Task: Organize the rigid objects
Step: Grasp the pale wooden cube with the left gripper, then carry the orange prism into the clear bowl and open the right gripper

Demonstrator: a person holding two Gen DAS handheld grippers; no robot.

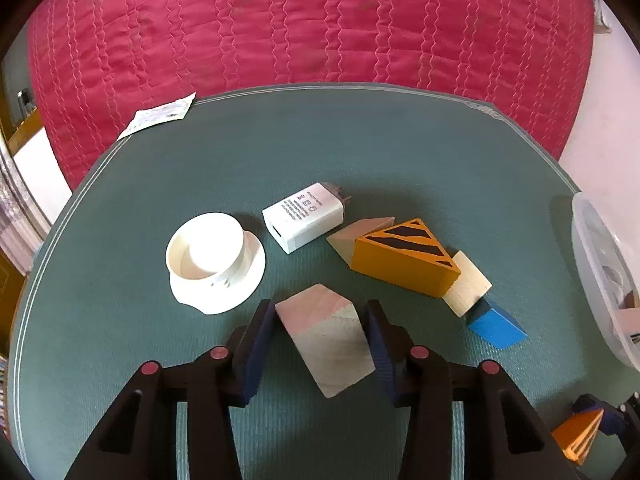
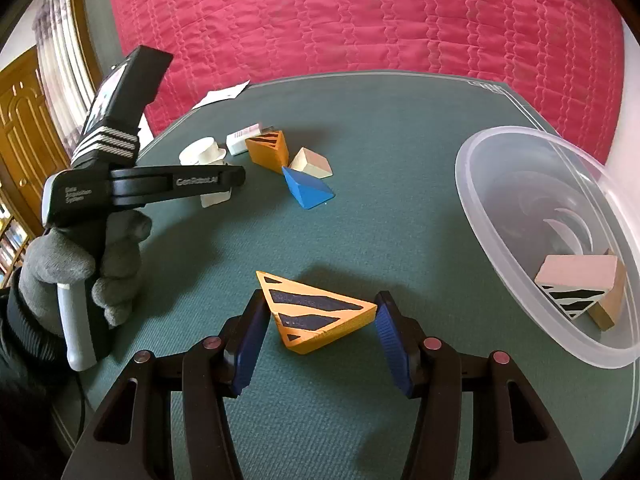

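Observation:
My left gripper is open around a plain wooden block on the green mat; the block lies between the blue pads without a firm grip. My right gripper is open around an orange striped wedge, whose corners touch both pads. Further off lie a second orange striped wedge, a plain wooden block, a blue wedge, a white charger and a white cap. A clear plastic tub holds a pink striped block.
The green mat lies on a red quilted bedspread. A paper slip lies at the mat's far left corner. The gloved hand with the left gripper shows in the right wrist view.

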